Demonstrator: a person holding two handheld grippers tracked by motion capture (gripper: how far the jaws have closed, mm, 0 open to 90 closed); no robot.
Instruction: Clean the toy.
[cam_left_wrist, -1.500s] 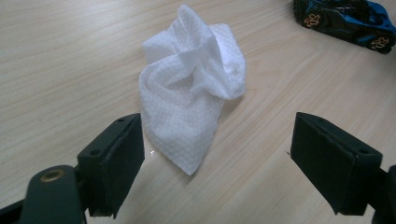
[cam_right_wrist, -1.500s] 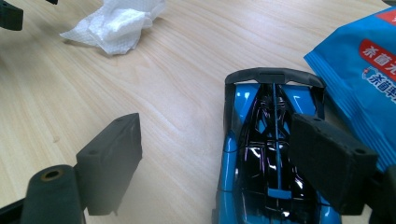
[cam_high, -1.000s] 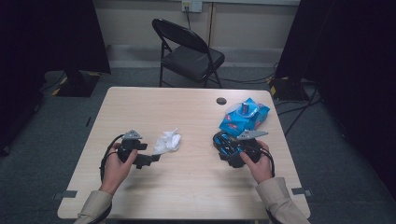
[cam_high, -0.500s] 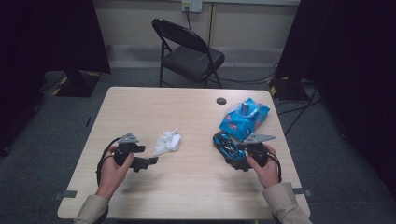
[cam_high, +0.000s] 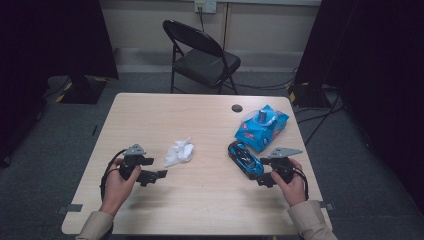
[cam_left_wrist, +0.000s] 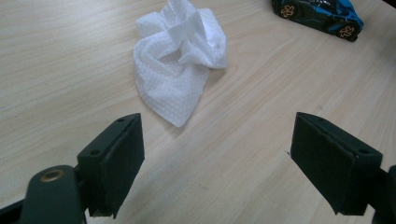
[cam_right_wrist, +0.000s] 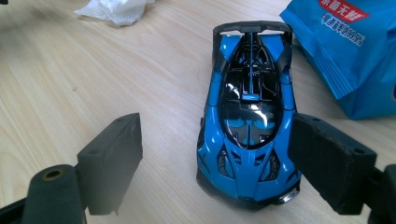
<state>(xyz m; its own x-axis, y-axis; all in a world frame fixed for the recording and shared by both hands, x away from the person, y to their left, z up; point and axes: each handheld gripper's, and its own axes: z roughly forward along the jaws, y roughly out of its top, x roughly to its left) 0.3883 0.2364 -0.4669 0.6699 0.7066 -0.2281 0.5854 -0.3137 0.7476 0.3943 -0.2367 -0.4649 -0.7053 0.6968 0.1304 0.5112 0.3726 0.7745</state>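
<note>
The left gripper (cam_left_wrist: 217, 163) is released facing the crumpled white wipe (cam_left_wrist: 180, 60); the right gripper (cam_right_wrist: 215, 168), also released, straddles the glossy blue plastic toy car (cam_right_wrist: 247, 126), probably to grasp it.

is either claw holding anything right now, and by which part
Nothing is held. The left claw stands open short of the crumpled white wipe; the right claw is open around the blue toy car's nose.

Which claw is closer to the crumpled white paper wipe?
Left. The left claw sits just short of the crumpled white paper wipe, open toward it. The right claw is farther off, around the blue toy car.
</note>
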